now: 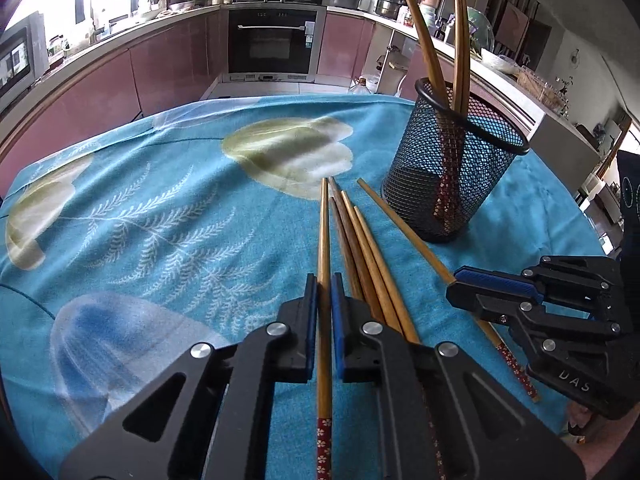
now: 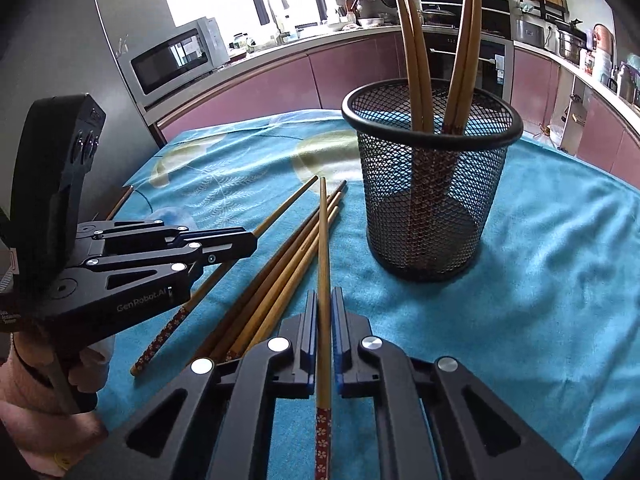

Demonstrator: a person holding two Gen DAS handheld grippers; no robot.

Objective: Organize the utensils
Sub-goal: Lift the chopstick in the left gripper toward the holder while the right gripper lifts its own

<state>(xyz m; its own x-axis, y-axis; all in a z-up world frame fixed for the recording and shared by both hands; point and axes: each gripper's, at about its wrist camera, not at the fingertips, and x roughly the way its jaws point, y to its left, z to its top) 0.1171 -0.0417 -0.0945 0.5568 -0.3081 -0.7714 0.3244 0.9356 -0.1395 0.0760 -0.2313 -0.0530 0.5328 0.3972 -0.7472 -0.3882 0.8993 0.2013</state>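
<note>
A black mesh cup (image 1: pixel 452 168) stands on the blue cloth with several wooden chopsticks (image 1: pixel 460 40) upright in it; it also shows in the right wrist view (image 2: pixel 428 192). My left gripper (image 1: pixel 325 280) is shut on one chopstick (image 1: pixel 324 240) with a red flowered end. Several loose chopsticks (image 1: pixel 360 248) lie beside it. My right gripper (image 2: pixel 325 294) is shut on another chopstick (image 2: pixel 323 248), near the cup. In the left wrist view the right gripper (image 1: pixel 456 284) sits over the rightmost chopstick (image 1: pixel 404 224). The left gripper (image 2: pixel 252 240) shows at the left of the right wrist view.
The table wears a blue flowered cloth (image 1: pixel 168 208). Kitchen cabinets and an oven (image 1: pixel 272 40) stand beyond the far edge. A microwave (image 2: pixel 176 60) sits at the left. A person's hand (image 2: pixel 52 368) holds the left gripper.
</note>
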